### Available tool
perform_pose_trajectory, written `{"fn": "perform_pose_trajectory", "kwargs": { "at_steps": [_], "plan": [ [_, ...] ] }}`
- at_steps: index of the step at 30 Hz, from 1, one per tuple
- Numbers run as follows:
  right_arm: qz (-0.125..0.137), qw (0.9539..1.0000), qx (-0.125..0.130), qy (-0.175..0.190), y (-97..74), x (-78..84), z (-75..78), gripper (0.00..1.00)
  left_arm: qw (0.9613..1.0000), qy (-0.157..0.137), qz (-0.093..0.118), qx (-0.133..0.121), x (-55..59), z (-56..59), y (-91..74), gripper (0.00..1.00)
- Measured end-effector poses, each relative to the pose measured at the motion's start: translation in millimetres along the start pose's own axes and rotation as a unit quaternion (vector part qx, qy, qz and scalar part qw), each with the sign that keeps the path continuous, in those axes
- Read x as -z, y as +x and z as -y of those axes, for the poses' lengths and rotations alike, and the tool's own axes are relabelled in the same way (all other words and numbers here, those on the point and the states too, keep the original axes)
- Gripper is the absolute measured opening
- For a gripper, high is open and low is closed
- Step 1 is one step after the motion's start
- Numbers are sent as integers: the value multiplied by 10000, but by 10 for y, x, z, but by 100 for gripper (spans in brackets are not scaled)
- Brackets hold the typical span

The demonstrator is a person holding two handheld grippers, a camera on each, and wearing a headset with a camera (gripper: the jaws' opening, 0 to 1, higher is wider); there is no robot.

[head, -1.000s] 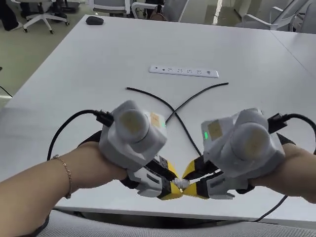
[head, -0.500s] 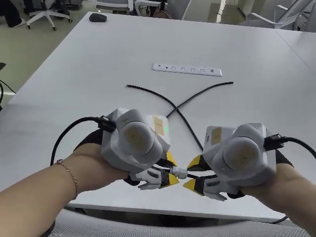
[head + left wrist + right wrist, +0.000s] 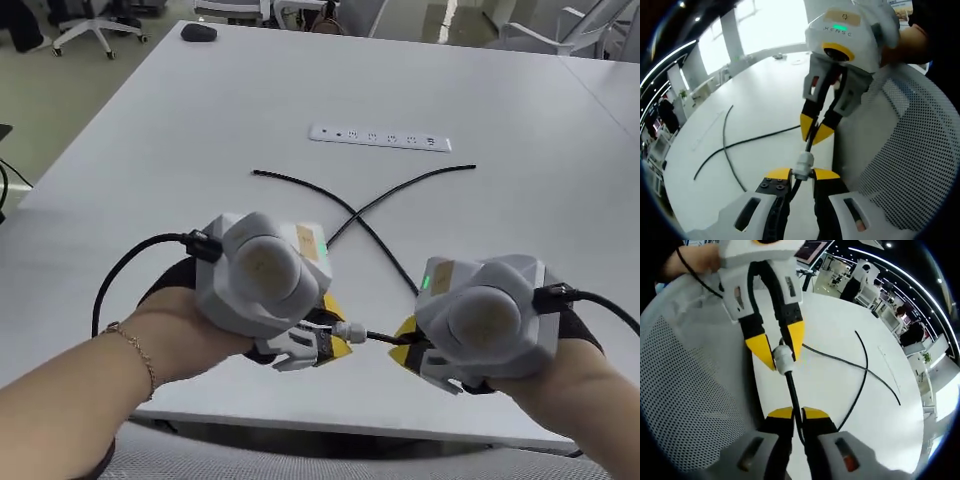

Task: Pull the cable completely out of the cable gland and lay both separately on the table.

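In the head view a bracelet [image 3: 135, 350] sits on the left wrist. Just right of it the left gripper [image 3: 330, 343] is held near the front edge of the table [image 3: 180, 130], its yellow-tipped jaws pinched tight on the white gland [image 3: 350, 330]. From the gland a short, straight stretch of black cable [image 3: 380, 338] runs rightward; the right gripper [image 3: 405, 348] faces the left one, close but not touching, with its jaws closed on that cable.

In the left gripper view the gland lies between that gripper's own tips and the cable climbs straight to the other gripper's tips. A dark line below the gland, between the jaws, may be the cable passing on through, though it is too cramped there to be sure. In the right gripper view the cable leaves the closed tips and enters the gland, which the left gripper's jaws clasp from both sides; a mesh chair back [image 3: 685, 405] lies to the left.

Farther out on the table, a mouse [image 3: 197, 33] sits at the far left corner; two black leads [image 3: 360, 208] lie crossed in an X mid-table, well apart from the grippers; a white strip [image 3: 380, 139] lies just beyond them.
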State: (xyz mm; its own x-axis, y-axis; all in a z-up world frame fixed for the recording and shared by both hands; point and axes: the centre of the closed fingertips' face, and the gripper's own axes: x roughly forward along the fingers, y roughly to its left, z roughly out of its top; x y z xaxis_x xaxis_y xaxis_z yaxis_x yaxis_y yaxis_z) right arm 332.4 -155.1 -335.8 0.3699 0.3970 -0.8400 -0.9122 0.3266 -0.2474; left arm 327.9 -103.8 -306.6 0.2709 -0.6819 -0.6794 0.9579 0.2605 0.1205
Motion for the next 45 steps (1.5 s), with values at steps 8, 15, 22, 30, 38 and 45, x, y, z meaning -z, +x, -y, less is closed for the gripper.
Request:
{"fn": "perform_pose_trajectory", "kwargs": {
  "at_steps": [8, 15, 22, 30, 38, 45],
  "plan": [
    [-763, 9961, 374, 241, -20, 339, 160, 5, 10000, -75, -1, -29, -7, 0, -24, 17],
    [-1229, 9898, 565, 457, -75, 588, 278, 7, 9999, -123, -1, -73, 1, -9, -45, 17],
    [-599, 9980, 74, 196, 4, 239, 18, 15, 9999, -102, -43, -68, 22, 14, -25, 17],
    [858, 9956, -356, -123, -64, -384, -170, 15, 9999, 41, -148, 6, 43, 50, 46, 17],
    [954, 9945, -283, -319, -82, -430, -175, 5, 9999, 61, -149, -32, 41, 26, 58, 17],
    [718, 9970, -94, -259, -49, -331, -86, 4, 9993, 114, -277, -241, 101, -72, 18, 17]
  ]
}}
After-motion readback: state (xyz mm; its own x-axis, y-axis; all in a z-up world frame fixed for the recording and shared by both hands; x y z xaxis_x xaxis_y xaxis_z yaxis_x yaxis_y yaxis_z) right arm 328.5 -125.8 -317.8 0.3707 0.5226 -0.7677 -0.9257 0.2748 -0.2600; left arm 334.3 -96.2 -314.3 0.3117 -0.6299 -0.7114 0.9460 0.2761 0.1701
